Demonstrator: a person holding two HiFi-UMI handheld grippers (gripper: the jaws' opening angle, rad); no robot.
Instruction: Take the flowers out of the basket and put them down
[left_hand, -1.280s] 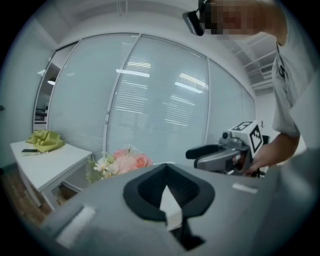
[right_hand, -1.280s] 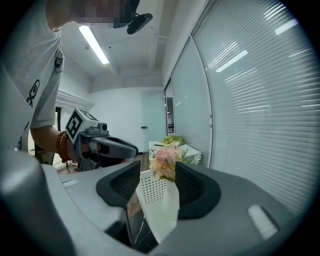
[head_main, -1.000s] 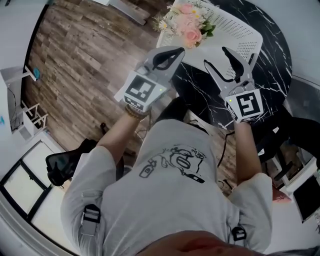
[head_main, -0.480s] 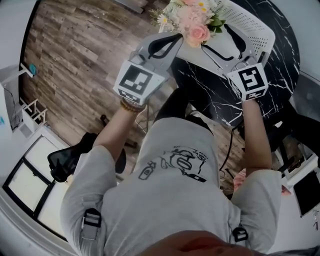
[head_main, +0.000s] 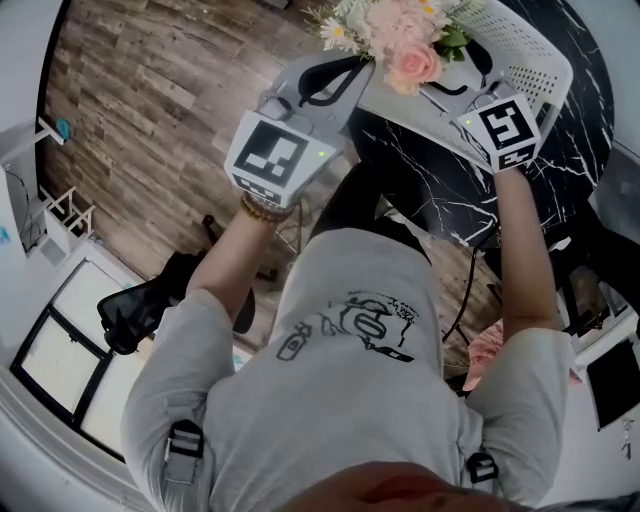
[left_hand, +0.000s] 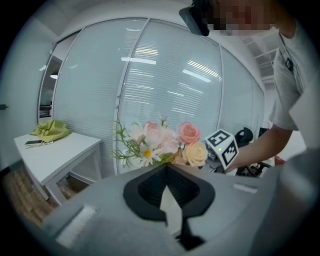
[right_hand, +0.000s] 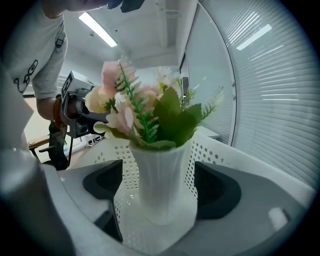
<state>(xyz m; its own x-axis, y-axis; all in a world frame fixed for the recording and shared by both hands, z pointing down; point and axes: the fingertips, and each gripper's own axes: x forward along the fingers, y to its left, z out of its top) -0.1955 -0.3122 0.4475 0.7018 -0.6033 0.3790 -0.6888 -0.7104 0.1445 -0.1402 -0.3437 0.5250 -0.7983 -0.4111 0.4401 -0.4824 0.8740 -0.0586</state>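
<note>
Black marble bench (head_main: 425, 200) at 1 o'clock, white perforated basket (head_main: 535, 65) on it. Flowers (head_main: 400, 25) at 12 o'clock, in a white vase (right_hand: 160, 165) inside the basket. Right gripper (head_main: 458, 78): jaws just opened wide, straddling the vase, pads clear. Left gripper (head_main: 362, 68): jaws together, empty, at the flowers' 8 o'clock.

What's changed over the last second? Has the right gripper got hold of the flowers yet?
Not yet. The right gripper moved forward into the basket. Its jaws have just been opening and now straddle the white vase without pressing on it. The left gripper eased toward the basket's near edge, shut and empty. The flowers are still in the vase, in the basket on the black table.
</note>
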